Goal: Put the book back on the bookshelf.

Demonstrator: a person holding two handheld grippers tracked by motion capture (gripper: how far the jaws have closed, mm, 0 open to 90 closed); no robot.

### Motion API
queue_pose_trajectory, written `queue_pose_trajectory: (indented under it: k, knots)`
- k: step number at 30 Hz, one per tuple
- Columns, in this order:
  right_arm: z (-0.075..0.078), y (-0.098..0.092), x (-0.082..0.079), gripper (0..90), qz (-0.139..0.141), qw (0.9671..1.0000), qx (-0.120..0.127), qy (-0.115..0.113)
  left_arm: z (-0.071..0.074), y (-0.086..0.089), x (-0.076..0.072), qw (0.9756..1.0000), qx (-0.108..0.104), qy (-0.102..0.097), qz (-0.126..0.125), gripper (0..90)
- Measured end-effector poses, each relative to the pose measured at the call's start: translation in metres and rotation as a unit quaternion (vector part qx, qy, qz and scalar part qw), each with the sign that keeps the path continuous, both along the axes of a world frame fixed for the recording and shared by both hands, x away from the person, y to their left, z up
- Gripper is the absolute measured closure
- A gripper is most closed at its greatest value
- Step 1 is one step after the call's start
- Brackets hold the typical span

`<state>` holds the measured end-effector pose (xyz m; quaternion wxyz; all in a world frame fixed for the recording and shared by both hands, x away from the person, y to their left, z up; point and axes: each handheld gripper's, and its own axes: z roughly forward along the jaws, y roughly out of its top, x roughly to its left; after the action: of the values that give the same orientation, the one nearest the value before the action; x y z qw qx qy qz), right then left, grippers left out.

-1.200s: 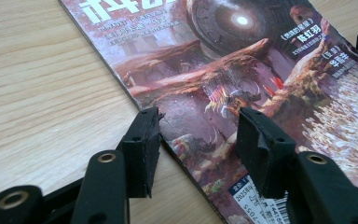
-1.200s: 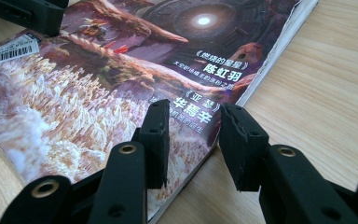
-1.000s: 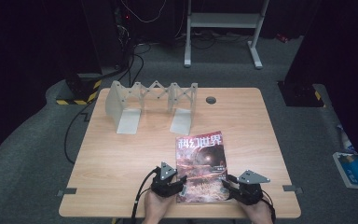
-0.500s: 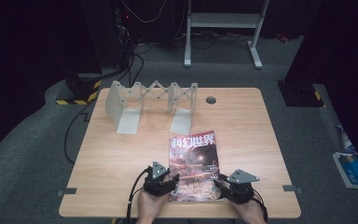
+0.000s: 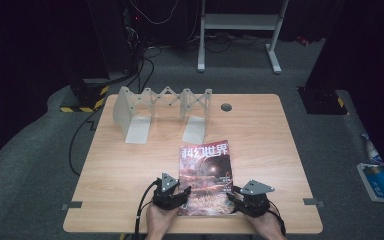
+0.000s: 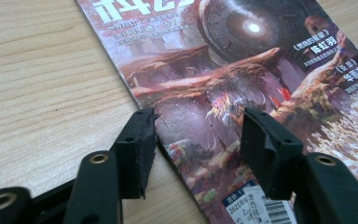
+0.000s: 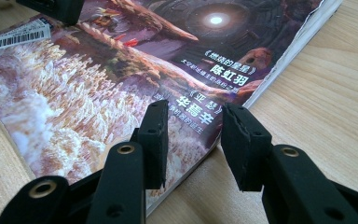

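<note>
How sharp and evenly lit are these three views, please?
High view: table bright, its surroundings nearly black, everything slightly soft. Left gripper view: magazine cover sharp mid-frame, the jaws softer. Right gripper view: cover text crisp, barcode label legible, no strong glare.

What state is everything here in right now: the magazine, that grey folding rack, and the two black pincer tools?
Magazine: closed, lying flat on the table, cover up, near the front edge.
Folding rack: stretched open, standing upright, nothing in it.
Left gripper: open, jaws either side of the magazine's left edge.
Right gripper: open, jaws either side of the magazine's right edge.
Table: wooden top, with a small round grommet.
</note>
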<state>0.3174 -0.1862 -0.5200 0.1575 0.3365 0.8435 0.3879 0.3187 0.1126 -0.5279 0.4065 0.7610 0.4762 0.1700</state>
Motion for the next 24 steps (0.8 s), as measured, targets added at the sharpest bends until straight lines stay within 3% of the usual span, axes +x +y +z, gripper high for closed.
queue_pose_trajectory:
  k: [8,13,15,18,24]
  knots:
    - [-0.001,-0.002,0.000,58.9,0.000,0.9999,0.011,-0.007,0.003,-0.001,0.014,0.9998,-0.007,-0.001,0.019,43.9]
    - [-0.001,-0.003,0.002,55.9,-0.004,0.9998,0.019,-0.003,0.004,-0.004,0.021,0.9996,0.003,-0.001,0.029,44.5]
    - [0.000,-0.005,0.002,54.5,-0.007,0.9997,0.021,-0.008,0.002,-0.004,0.024,0.9991,0.015,-0.014,0.037,45.8]
    - [0.001,-0.007,0.004,53.3,-0.013,0.9997,0.022,-0.002,-0.002,-0.003,0.026,0.9990,0.000,-0.017,0.042,46.0]
    - [0.004,-0.011,0.010,54.1,-0.019,0.9994,0.027,0.011,-0.003,-0.002,0.027,0.9987,-0.011,-0.012,0.048,45.8]
